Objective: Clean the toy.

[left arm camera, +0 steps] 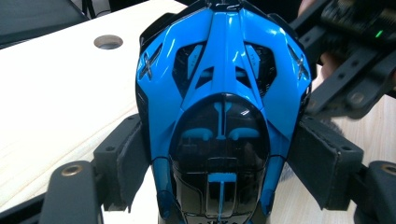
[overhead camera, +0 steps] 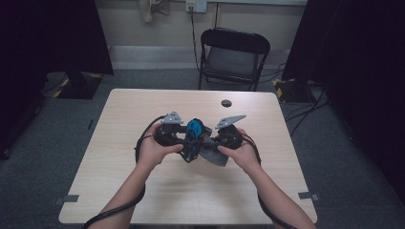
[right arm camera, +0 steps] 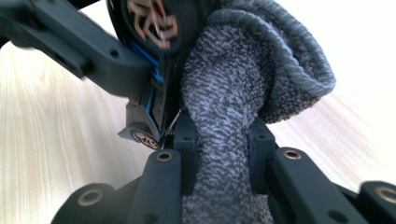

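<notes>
From above, my left gripper and my right gripper meet over the middle of the wooden table, held just above it. Between them sits the blue toy car, and under my right-hand fingers hangs the grey cloth, draping toward me. Beyond my fingertips, the table has a small round hole, and past its far edge stands a black folding chair.

Along my left jaws, the toy car stands nose toward the camera, clamped at its flanks between my two pads, which press on either side of it; the jaws stand fairly wide because the car is wide. There are small white X marks on its rear corners, and the lettering at its nose is too cut off to read. My right gripper shows just beyond the car, at its right flank.

Along my right jaws, the pads are drawn in narrow on a bunched fold of the cloth, which rises between them and flops over to the right. Just left of my fingers is the car's underside with a bronze-spoked wheel, blurred. I can read no brand or label there.
</notes>
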The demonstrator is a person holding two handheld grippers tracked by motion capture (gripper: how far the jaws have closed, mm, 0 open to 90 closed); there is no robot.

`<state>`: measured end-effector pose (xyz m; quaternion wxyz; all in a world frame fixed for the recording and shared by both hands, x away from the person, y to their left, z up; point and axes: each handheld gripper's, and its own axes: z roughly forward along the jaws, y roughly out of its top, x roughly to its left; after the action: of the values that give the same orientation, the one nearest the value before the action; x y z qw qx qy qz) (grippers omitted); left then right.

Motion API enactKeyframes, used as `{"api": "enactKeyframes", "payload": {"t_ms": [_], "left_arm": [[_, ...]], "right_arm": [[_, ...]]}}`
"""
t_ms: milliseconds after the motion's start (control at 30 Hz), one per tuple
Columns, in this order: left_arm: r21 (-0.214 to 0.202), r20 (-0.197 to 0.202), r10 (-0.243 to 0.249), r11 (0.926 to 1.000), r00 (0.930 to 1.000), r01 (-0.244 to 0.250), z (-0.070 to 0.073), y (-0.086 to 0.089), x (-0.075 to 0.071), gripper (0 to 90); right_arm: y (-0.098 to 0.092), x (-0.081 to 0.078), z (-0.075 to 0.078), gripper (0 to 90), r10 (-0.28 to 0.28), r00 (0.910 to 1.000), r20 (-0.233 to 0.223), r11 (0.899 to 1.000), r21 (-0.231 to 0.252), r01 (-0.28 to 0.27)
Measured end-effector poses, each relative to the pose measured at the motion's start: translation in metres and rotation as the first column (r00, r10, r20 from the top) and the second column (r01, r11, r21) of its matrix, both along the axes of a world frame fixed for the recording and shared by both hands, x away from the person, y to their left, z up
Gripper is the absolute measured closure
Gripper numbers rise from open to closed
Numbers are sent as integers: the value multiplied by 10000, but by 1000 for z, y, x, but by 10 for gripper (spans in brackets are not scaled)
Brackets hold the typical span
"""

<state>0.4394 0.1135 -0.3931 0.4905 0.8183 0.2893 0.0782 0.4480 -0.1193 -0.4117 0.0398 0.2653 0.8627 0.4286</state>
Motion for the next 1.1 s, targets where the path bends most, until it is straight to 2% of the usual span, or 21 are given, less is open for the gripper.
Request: {"api": "enactKeyframes", "payload": {"t_ms": [267,433,567,600,800,833,933,1100], "left_arm": [[-136,160,-57,9999,9999,60,5,0,-3,246],[-151,143,-76,9999,9999,79,5,1,-4,246],[-100,129,-39,9999,9999,41,3,4,-5,246],[-10,112,-8,10000,9999,8,1,5,-6,246],[109,76,46,9999,10000,-47,-3,7,-6,246],[112,61,33,9999,10000,-34,-4,7,-7,246],[218,26,-2,9998,10000,2,-7,5,-7,246],[322,-5,-53,9995,10000,53,-12,1,-8,246]], "right_arm": [[8,-3,-16,725,166,9996,-238,9995,-262,-172],[7,-4,-18,725,137,9996,-232,9993,-357,-145],[-1,-1,-11,725,-99,9999,-54,9994,-339,97],[-7,0,-3,725,-274,9994,213,9990,-358,282],[-21,5,24,724,-690,9953,680,9976,30,690],[-21,5,24,724,-690,9953,680,9976,30,690],[-22,7,39,725,-788,9924,944,9967,292,763],[-17,7,49,725,-675,9921,1060,9969,474,628]]}}
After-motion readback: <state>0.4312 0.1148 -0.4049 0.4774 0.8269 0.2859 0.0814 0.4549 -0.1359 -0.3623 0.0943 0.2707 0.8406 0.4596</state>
